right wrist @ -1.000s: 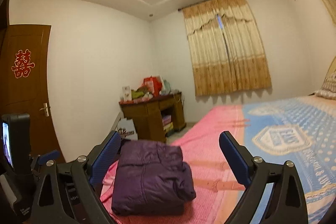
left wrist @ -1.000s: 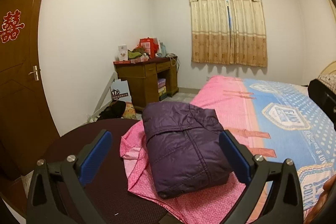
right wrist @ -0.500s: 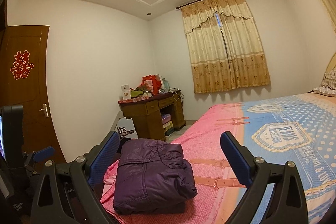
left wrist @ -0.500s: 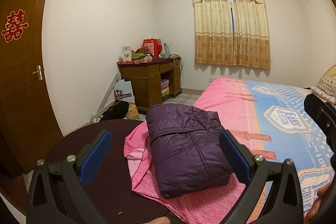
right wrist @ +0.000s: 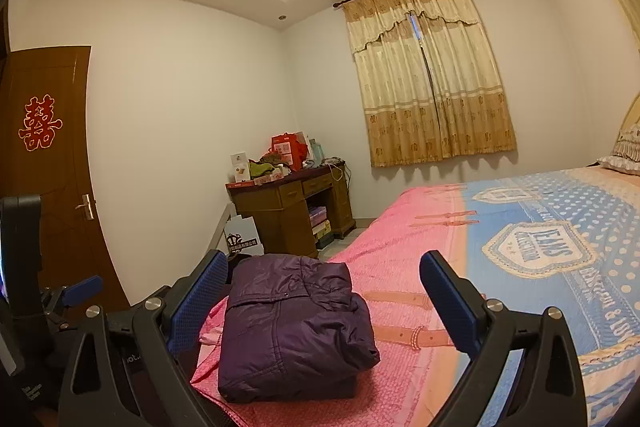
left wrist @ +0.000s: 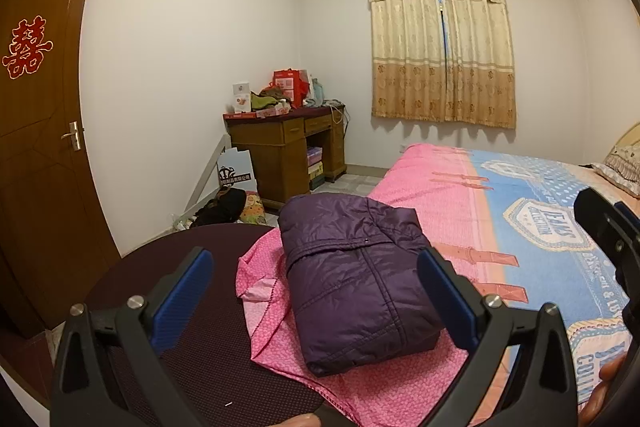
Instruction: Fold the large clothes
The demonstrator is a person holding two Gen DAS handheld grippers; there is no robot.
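A dark purple padded jacket (left wrist: 356, 283) lies folded into a neat block on the pink corner of the bed sheet (left wrist: 436, 195). It also shows in the right wrist view as the jacket (right wrist: 292, 327). My left gripper (left wrist: 316, 295) is open, held back above the near end of the jacket with nothing between its blue pads. My right gripper (right wrist: 324, 299) is open too, raised off the jacket and empty. The right gripper's body shows at the right edge of the left wrist view, and the left gripper's body at the left edge of the right wrist view.
A round dark table (left wrist: 188, 327) sits under the sheet's hanging corner. The bed's blue patterned part (left wrist: 552, 227) stretches right toward pillows (left wrist: 624, 167). A cluttered wooden desk (left wrist: 288, 151) stands by the far wall, with bags (left wrist: 236, 205) on the floor. A brown door (left wrist: 36, 147) is at left.
Both grippers have drawn back and tilted up slightly; the jacket sits a little lower and to the right in the left view. The jacket itself has not moved.
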